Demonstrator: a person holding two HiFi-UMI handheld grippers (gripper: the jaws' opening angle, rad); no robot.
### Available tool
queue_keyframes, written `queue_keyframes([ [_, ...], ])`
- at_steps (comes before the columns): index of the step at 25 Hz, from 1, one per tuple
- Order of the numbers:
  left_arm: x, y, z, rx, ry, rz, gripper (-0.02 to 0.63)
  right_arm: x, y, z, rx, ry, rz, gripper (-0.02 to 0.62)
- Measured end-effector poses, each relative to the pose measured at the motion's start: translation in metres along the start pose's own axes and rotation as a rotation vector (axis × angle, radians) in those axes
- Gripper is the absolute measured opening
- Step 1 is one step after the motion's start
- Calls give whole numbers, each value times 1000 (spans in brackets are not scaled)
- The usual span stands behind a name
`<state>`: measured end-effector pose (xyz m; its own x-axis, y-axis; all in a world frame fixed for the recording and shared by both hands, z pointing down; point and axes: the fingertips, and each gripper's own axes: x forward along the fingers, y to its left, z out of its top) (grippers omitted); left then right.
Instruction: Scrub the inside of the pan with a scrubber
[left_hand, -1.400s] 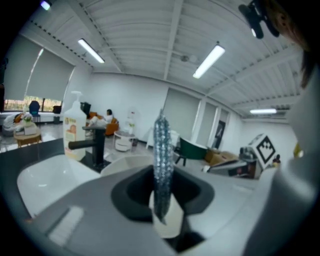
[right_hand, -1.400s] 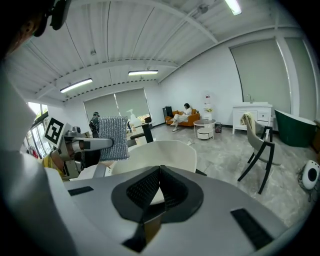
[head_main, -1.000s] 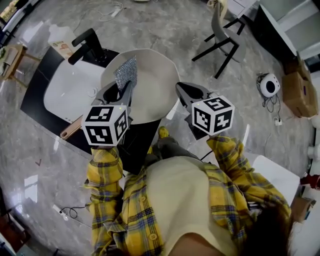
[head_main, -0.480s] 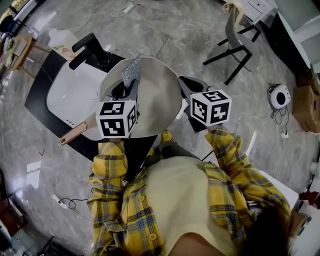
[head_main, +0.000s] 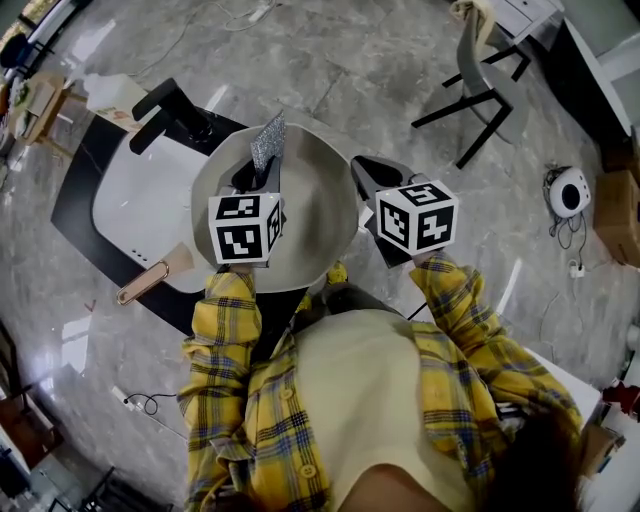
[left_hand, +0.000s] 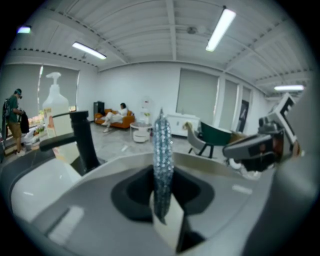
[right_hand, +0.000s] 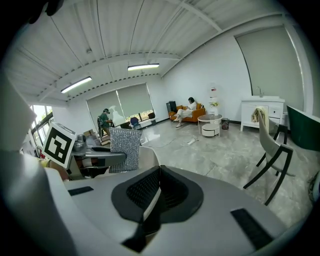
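The round beige pan (head_main: 318, 215) is tipped up over the white sink (head_main: 135, 195), and its copper handle (head_main: 141, 283) points to the lower left. My left gripper (head_main: 262, 165) is shut on a silver mesh scrubber (head_main: 268, 143), which stands upright against the far inner side of the pan. That scrubber shows edge-on between the jaws in the left gripper view (left_hand: 162, 155). My right gripper (head_main: 362, 183) is shut on the pan's right rim, which is a thin pale edge (right_hand: 151, 197) between its jaws. In the right gripper view the scrubber (right_hand: 125, 149) faces me flat.
A black faucet (head_main: 170, 108) rises at the back of the sink, which is set in a black counter (head_main: 85, 185). A soap bottle (head_main: 108, 90) stands to its left. A chair (head_main: 488, 80) is at the far right on the marble floor.
The left gripper with the scrubber has moved forward and to the right, further over the pan. The pan's handle has swung lower and to the left. The right gripper keeps its hold on the rim.
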<state>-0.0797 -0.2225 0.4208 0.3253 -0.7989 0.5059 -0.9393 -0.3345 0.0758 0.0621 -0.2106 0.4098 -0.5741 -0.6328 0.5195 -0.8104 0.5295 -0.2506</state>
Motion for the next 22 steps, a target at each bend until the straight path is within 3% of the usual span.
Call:
queue_keyframes([
  [7,16,-2,-3,2,1,-5,84,3,-7,1,23,-13,13,15],
  [22,28,-3,-8,6,-15,-15,84,21,-1,-20,81,78,74,17],
])
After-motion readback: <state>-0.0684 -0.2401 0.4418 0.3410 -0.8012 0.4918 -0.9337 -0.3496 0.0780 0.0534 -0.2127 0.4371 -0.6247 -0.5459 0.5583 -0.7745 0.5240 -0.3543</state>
